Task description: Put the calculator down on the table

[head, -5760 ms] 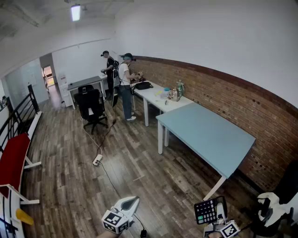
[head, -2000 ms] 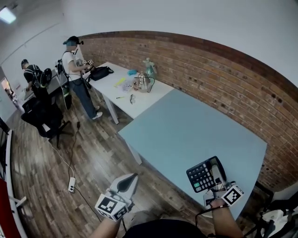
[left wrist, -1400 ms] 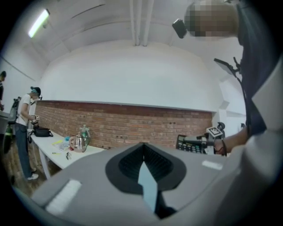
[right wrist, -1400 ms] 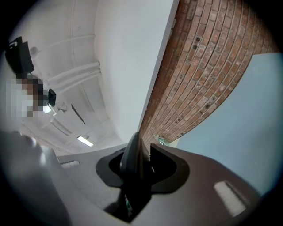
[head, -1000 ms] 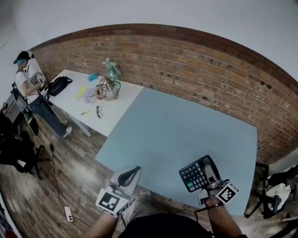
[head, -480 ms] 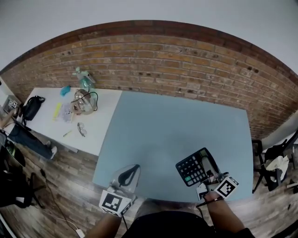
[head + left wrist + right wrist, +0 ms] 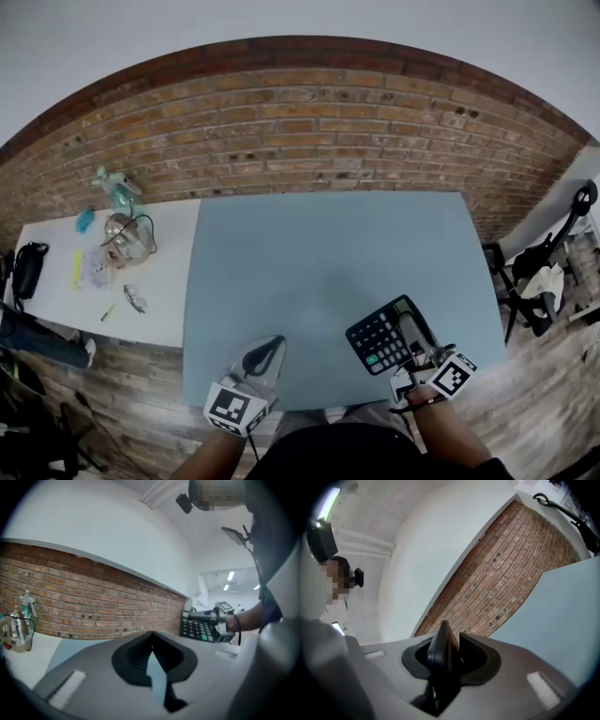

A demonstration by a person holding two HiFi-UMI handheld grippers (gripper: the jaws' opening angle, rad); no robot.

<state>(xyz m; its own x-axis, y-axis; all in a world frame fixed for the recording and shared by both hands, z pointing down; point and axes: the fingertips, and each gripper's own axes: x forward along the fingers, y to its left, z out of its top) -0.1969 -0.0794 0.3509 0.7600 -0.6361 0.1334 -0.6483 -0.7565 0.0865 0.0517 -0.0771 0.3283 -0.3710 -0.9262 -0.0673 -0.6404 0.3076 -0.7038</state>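
Note:
A black calculator [image 7: 380,339] with a green key is clamped in my right gripper [image 7: 409,330] and hangs over the near right part of the blue-grey table [image 7: 319,253]. In the right gripper view the calculator [image 7: 442,649] stands edge-on between the jaws of the right gripper [image 7: 449,640]. My left gripper [image 7: 269,347] hovers over the table's near edge, shut with nothing in it. From the left gripper view its jaws meet at the left gripper [image 7: 151,638] tip, and the calculator [image 7: 198,627] shows off to the right.
A white table [image 7: 164,291] adjoins on the left, carrying a spray bottle [image 7: 116,187], a glass jug [image 7: 127,236] and small items. A brick wall [image 7: 300,131] runs behind both tables. A chair with clothing [image 7: 536,277] stands at the right.
The head view has swung round, so the blue-grey table now lies squarely in front. Both grippers sit over its near edge. The calculator stays gripped on the right.

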